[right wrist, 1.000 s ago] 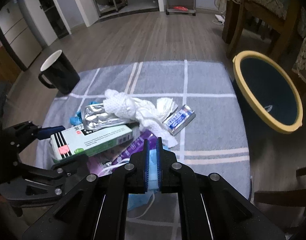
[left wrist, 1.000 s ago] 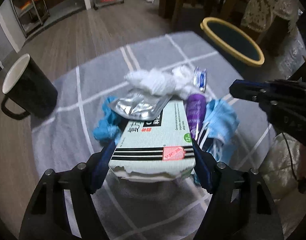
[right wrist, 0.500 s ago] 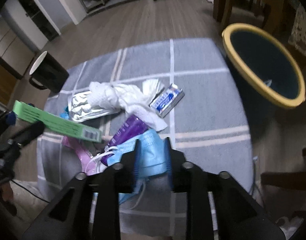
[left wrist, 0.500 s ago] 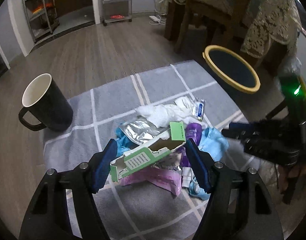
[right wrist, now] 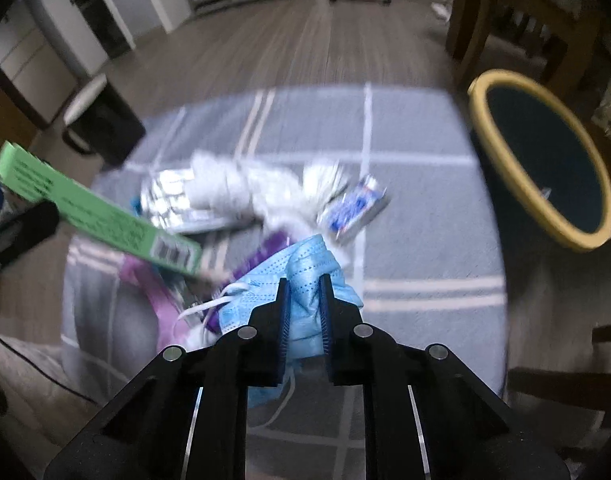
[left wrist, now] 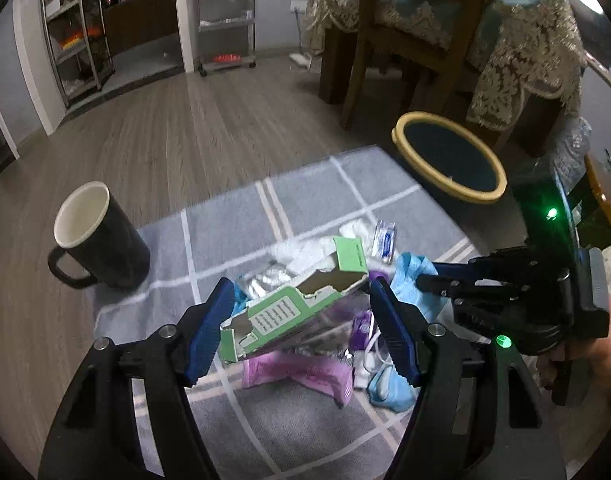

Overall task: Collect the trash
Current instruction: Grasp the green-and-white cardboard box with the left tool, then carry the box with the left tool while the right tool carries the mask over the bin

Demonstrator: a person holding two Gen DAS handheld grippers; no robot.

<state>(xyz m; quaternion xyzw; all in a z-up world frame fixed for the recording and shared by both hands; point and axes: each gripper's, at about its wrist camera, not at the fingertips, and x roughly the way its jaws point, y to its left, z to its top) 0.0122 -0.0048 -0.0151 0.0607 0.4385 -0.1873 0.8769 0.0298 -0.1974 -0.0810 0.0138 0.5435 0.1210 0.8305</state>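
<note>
Both grips look set, left gripper (left wrist: 301,328) clamping the torn green box (left wrist: 293,312) and right gripper (right wrist: 303,312), jaws just closing, pinching the blue mask (right wrist: 301,276); carry each level over the yellow-rimmed bin (left wrist: 449,160) before you release.

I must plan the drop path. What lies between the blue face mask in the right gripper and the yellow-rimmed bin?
In the right wrist view, only bare grey checked cloth lies between the blue face mask and the yellow-rimmed bin.
</note>
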